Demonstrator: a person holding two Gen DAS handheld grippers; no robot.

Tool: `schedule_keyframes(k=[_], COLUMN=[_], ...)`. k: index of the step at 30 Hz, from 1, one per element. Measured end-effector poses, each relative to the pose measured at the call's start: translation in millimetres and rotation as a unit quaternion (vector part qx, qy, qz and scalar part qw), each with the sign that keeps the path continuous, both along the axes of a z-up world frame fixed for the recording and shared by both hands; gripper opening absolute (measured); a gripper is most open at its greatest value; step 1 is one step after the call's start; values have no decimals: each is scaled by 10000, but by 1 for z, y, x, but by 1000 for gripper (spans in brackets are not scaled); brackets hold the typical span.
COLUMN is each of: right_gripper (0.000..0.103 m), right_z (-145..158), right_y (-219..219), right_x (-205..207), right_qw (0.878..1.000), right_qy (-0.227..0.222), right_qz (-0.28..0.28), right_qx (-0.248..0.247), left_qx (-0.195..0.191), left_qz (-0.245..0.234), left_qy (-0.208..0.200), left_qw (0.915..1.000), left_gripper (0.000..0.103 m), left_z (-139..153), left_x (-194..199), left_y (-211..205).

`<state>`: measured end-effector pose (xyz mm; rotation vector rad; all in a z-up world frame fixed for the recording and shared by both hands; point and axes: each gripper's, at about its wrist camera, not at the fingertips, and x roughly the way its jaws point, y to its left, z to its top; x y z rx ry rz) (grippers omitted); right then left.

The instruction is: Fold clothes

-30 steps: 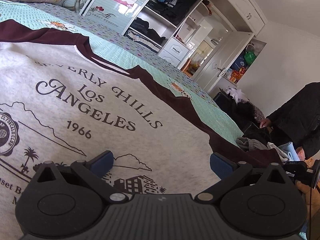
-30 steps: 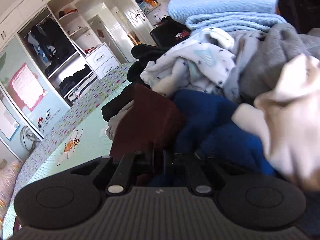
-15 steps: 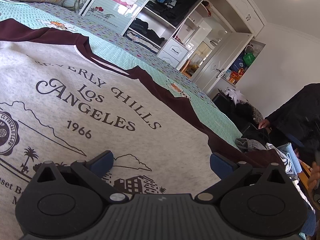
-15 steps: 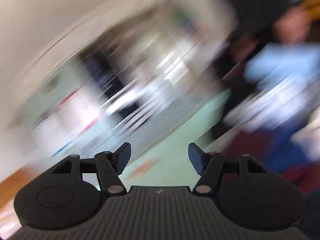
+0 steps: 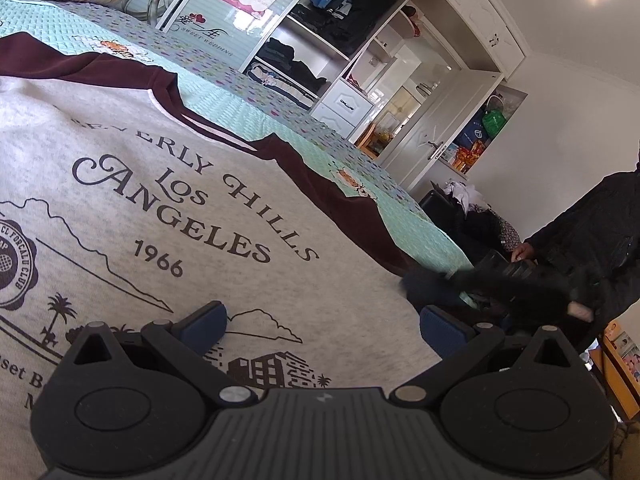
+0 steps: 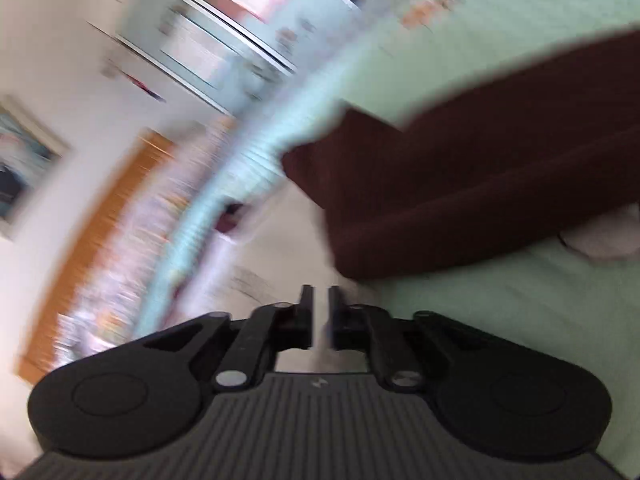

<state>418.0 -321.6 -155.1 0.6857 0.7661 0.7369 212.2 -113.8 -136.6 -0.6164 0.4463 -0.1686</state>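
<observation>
One grey sweatshirt [image 5: 168,216] with maroon sleeves and "Beverly Hills Los Angeles 1966" print lies spread flat on the bed [image 5: 280,128], and the left hand-held gripper [image 5: 322,326] hovers low over its lower front, two blue-padded fingers [image 5: 204,326] wide apart, holding nothing. The right hand-held gripper [image 6: 320,312] view is motion-blurred: its two fingers are nearly closed with a narrow gap and nothing visibly between them, one maroon sleeve [image 6: 480,184] lying on the green bedspread just ahead. One person in a dark jacket [image 5: 592,240] stands at the far bed edge, near one open wardrobe [image 5: 352,40].
</observation>
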Motion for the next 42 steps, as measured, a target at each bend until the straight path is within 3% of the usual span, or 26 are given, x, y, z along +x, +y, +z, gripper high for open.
schedule_keyframes(k=[1, 3, 4, 5, 7, 12, 14, 18, 22, 28, 30, 32, 34, 35, 38, 39, 41, 42], right_gripper=[30, 37, 39, 35, 0, 0, 0, 6, 43, 47, 47, 47, 46, 47, 48, 48, 49, 49], right_z=[7, 12, 9, 2, -13, -21, -21, -12, -16, -25, -32, -38, -39, -37, -30, -29, -30, -30], right_y=[-4, -11, -10, -6, 1, -37, -48, -65, -73, -89, -97, -103, -107, -109, -112, -114, -116, -117], right_x=[1, 10, 18, 27, 33, 27, 20, 10, 18, 17, 15, 14, 14, 13, 10, 7, 6, 5], right_qw=[9997, 9975, 9969, 9941, 9807, 9891, 9901, 9895, 9933, 9850, 9789, 9727, 9700, 9701, 9708, 9701, 9681, 9671], right_qy=[-187, -498, -477, -355, -339, -42, 50, 32, -269, -105, 10, 90, 103, 73, -67, -92, -85, -68], right_qz=[-140, -483, -591, -621, -604, -874, -944, -1283, -1116, -1389, -1531, -1670, -1750, -1781, -1928, -1979, -2036, -2053], right_qx=[115, 114, -229, -819, -1828, -1185, -1034, -659, 114, 1022, 1356, 1611, 1686, 1646, 1428, 1404, 1460, 1502], left_qx=[0, -3, -7, -7, 12, 93, -121, -250, 476, 1590, 2361, 3260, 4345, 4712, 5234, 5343, 5457, 5382], left_qz=[-1, -3, -4, -4, -2, 50, 177, -119, -609, -1338, -1492, -1668, -2139, -2404, -3317, -3512, -3796, -3939], left_qy=[-1, -2, -1, 5, 30, 481, 731, 668, 783, 927, 841, 711, 530, 452, 178, 122, 165, 295], left_qw=[10000, 10000, 10000, 10000, 10000, 9988, 9971, 9974, 9939, 9738, 9565, 9278, 8733, 8474, 7846, 7688, 7469, 7445], left_gripper=[102, 102, 102, 102, 102, 102, 102, 102, 102, 102, 102, 102, 102, 102, 102, 102, 102, 102], left_z=[0, 0, 0, 0, 1, 15, 26, 55, 80, 115, 116, 116, 110, 106, 94, 89, 77, 71], left_x=[0, 0, 0, 0, 0, 10, 21, 61, 125, 220, 244, 264, 271, 271, 267, 268, 276, 283], left_y=[0, 1, 1, 1, 1, -3, -3, -15, -51, -106, -126, -145, -164, -171, -188, -193, -199, -200])
